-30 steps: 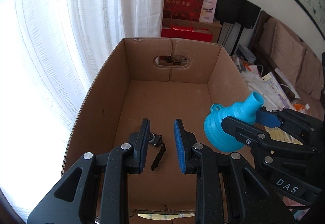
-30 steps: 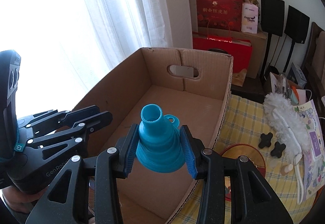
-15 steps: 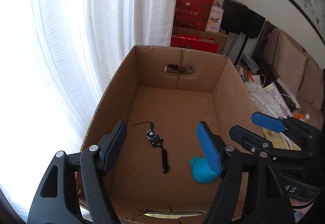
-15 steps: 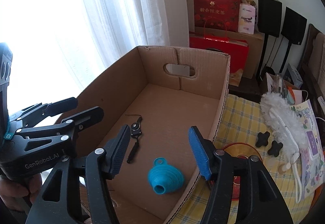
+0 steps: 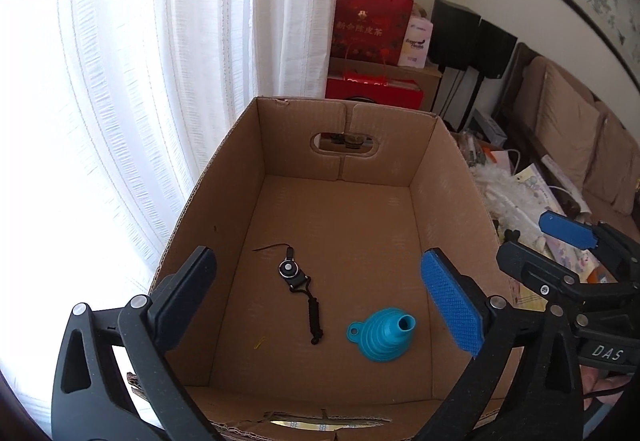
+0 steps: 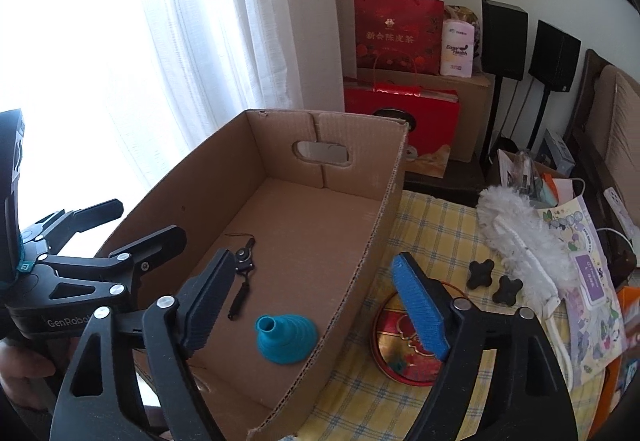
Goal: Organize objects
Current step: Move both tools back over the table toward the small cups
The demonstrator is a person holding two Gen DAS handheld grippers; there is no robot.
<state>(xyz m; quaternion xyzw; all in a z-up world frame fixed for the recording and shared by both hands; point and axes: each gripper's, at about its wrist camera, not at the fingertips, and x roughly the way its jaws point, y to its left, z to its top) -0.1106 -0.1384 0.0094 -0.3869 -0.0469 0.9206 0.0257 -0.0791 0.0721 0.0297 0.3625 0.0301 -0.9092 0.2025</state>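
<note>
Both grippers hang empty with jaws spread wide over the near end of the box (image 6: 394, 177), the funnel (image 6: 286, 337) and lanyard (image 5: 302, 291) on its floor below, while the tin (image 6: 400, 337), knobs (image 6: 494, 281) and duster (image 6: 520, 237) lie outside to the right, nearer the right gripper (image 6: 316, 305).

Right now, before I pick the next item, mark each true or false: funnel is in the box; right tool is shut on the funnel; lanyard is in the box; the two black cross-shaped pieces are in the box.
The blue funnel lies in the cardboard box: true.
The right tool is shut on the funnel: false, it is open and holds nothing.
The black lanyard lies on the box floor: true.
The two black cross-shaped pieces are in the box: false, they sit outside on the checked cloth.
</note>
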